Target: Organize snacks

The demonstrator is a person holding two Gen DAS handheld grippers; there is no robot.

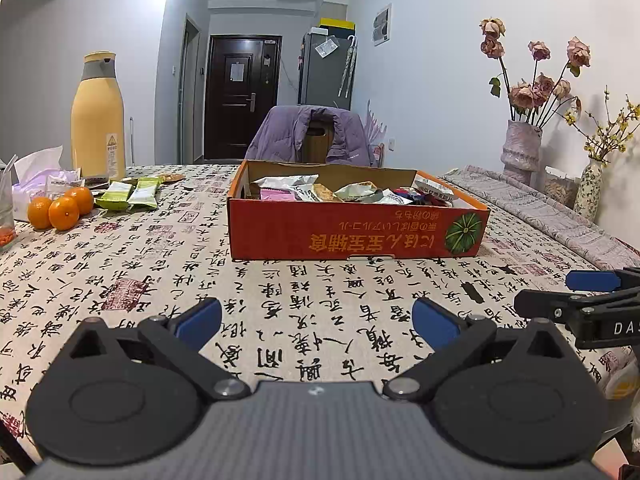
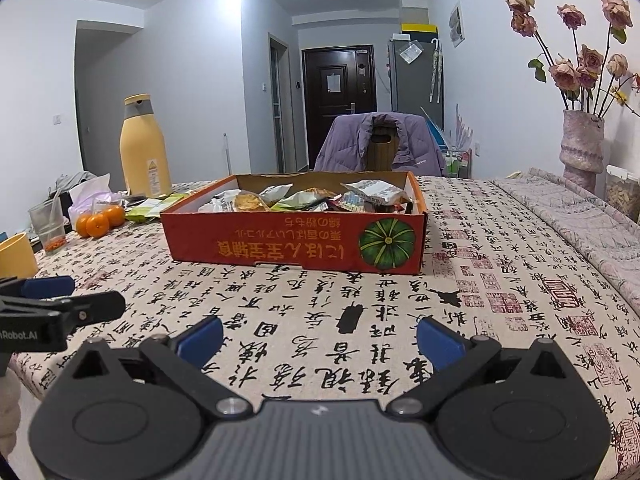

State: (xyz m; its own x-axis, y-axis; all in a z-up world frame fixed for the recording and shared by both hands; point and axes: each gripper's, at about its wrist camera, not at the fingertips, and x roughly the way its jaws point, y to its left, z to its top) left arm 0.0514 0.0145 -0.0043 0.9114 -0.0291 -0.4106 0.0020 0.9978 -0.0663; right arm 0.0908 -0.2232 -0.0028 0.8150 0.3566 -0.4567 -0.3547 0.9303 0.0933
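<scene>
A red cardboard box (image 1: pixel 352 232) (image 2: pixel 296 240) with a pumpkin picture sits mid-table, holding several snack packets (image 1: pixel 340 192) (image 2: pixel 304 198). Green snack packets (image 1: pixel 128 194) (image 2: pixel 154 208) lie loose on the table to its left. My left gripper (image 1: pixel 316 322) hovers low over the tablecloth in front of the box, open and empty. My right gripper (image 2: pixel 320 340) does the same a little to the right, open with nothing between its blue pads. Each gripper shows at the edge of the other's view: the right gripper (image 1: pixel 588 292), the left gripper (image 2: pixel 48 300).
Three oranges (image 1: pixel 60 208) (image 2: pixel 100 220), a tissue bag (image 1: pixel 36 176), a tall yellow bottle (image 1: pixel 98 120) (image 2: pixel 145 148) and a plastic cup (image 2: pixel 50 224) crowd the left side. Vases with flowers (image 1: pixel 520 152) (image 2: pixel 582 148) stand right. A chair with a purple jacket (image 1: pixel 312 136) faces the far edge.
</scene>
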